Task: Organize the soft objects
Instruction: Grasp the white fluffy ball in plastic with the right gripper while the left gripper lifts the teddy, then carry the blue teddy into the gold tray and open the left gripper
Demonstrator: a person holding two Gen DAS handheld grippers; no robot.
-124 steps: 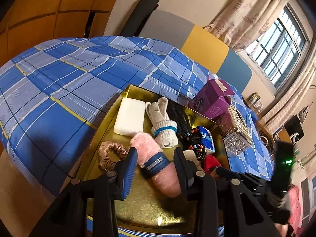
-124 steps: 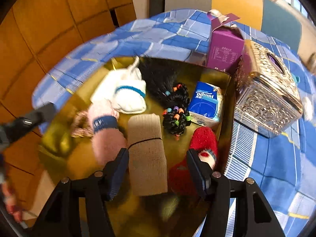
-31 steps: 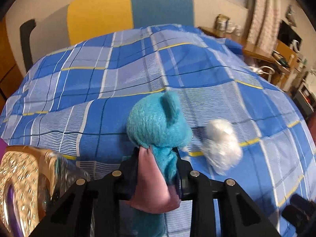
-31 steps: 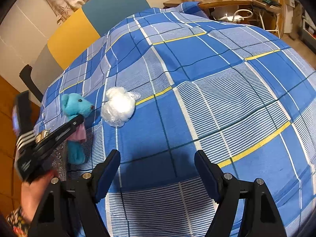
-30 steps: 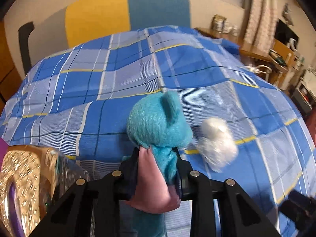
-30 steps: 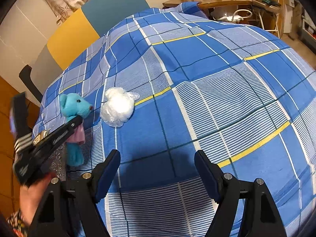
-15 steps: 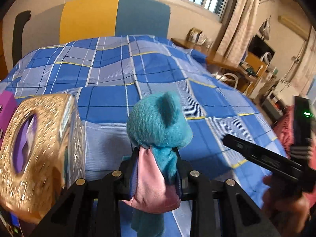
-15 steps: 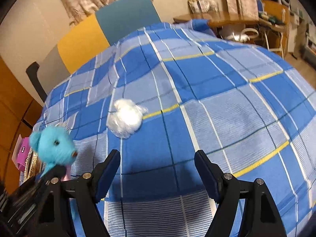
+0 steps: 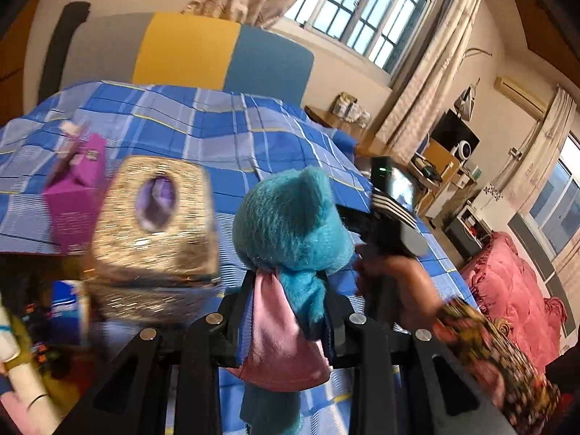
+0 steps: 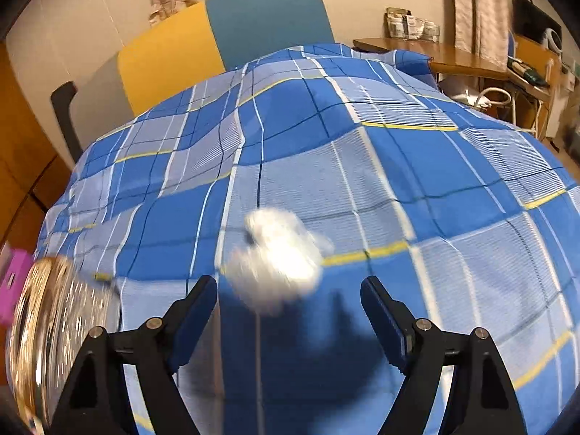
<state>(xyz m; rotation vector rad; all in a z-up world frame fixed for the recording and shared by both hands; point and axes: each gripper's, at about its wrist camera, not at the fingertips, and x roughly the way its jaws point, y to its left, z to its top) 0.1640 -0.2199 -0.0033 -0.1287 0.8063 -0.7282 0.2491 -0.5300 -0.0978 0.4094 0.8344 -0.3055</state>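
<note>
My left gripper point(image 9: 288, 297) is shut on a teal plush bear point(image 9: 293, 228) with a pink cloth point(image 9: 279, 337), held up above the blue checked bedspread point(image 9: 217, 134). My right gripper point(image 10: 290, 297) is open, its fingers either side of and just short of a white fluffy ball point(image 10: 277, 261) that lies on the bedspread point(image 10: 435, 166). The right gripper's body and the hand holding it point(image 9: 395, 279) show in the left wrist view, to the right of the bear.
A glittery gold tissue box point(image 9: 152, 224) and a purple carton point(image 9: 74, 195) stand left of the bear; the box also shows in the right wrist view point(image 10: 50, 330). Tray items, blurred, lie at the lower left point(image 9: 43, 326). A wooden desk point(image 10: 453, 58) stands beyond the bed.
My left gripper has swung left with the bear, so the tissue box and carton now fill its left side. My right gripper has closed in on the white ball.
</note>
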